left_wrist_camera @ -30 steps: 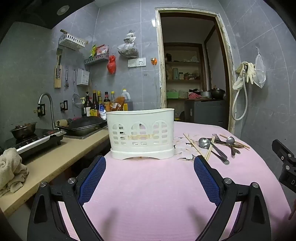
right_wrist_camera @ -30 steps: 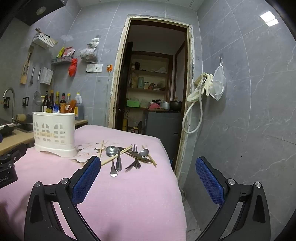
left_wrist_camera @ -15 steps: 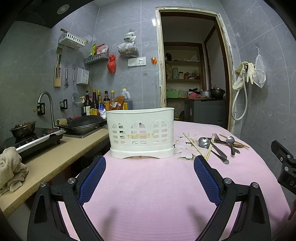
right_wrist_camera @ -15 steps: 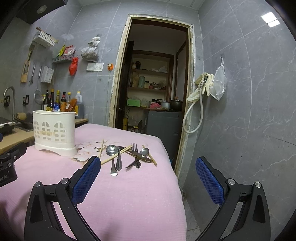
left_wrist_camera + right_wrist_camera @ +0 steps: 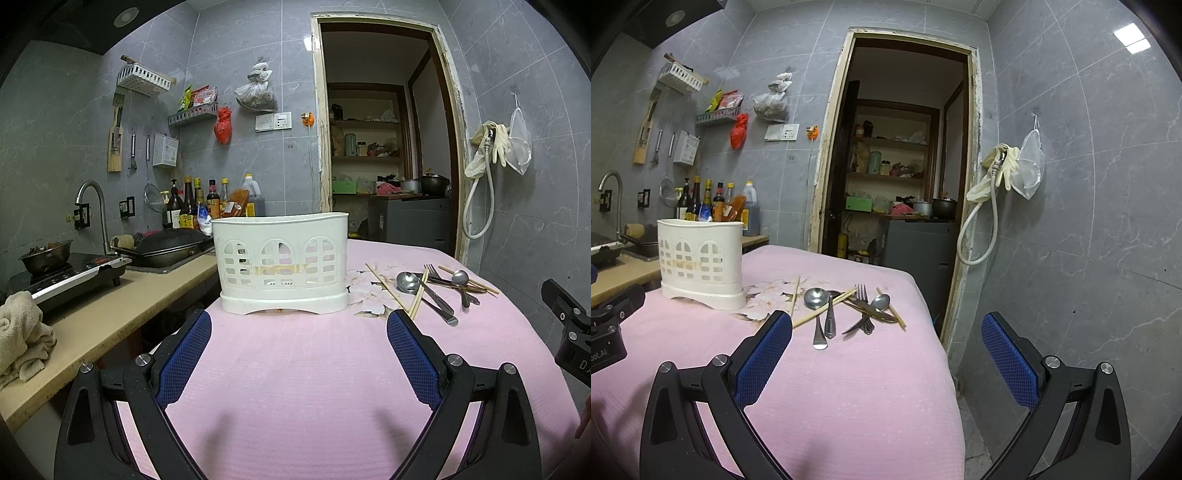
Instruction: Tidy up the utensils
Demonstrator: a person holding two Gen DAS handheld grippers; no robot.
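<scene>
Utensils point(image 5: 846, 308) near table edge point(image 5: 932, 325) — caddy point(image 5: 701, 273) inboard.

White letters "DA" showing, cut off by the frame edge, on the right tool point(image 5: 569, 332), partial white lettering on the left tool point(image 5: 605, 332) appearing mirrored and unclear, bottle labels point(image 5: 192, 219) too small to read

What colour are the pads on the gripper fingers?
Blue, with a mesh texture, set on black fingers. The left wrist view shows the pads best.
</scene>
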